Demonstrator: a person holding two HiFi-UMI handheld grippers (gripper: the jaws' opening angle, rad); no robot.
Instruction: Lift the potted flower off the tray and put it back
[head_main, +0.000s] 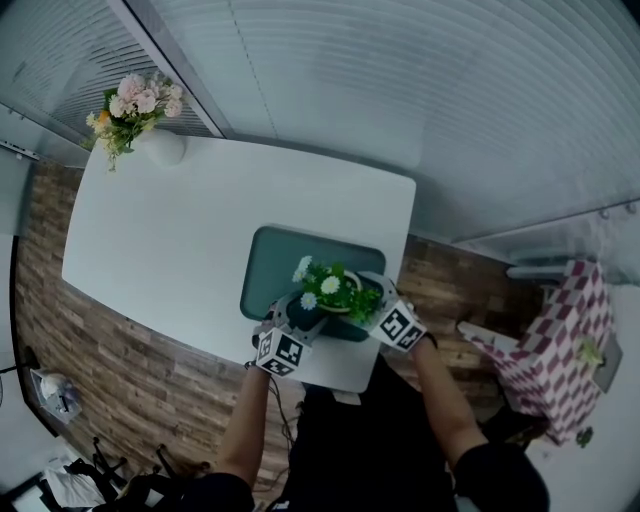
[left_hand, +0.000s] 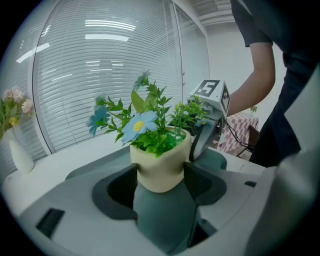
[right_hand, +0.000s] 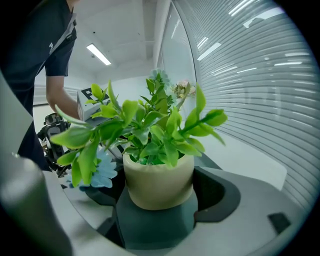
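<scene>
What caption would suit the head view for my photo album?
From above: left tongs and right tongs clasp a potted flower at a green tray's near edge, on a white table.

We see a cream pot (left_hand: 160, 167) with bright green leaves (right_hand: 150, 125). One flower (left_hand: 137, 125) is light blue with a yellow middle. The tray (head_main: 290, 262) is dark blue-green. The table (head_main: 180, 240) is white. The floor (head_main: 130, 370) is brown, with a pattern of wood planks. A cloth (head_main: 560, 330) has red and white checks. The vase (head_main: 165, 148) is white, and the blooms (head_main: 138, 100) in it are pink. The blinds (head_main: 450, 90) are pale grey with thin stripes. The left gripper (left_hand: 160, 184) and the right gripper (right_hand: 159, 192) are grey with darker pads. Each cube (head_main: 281, 351) is white with black squares. The shirt (head_main: 350, 450) is black.
</scene>
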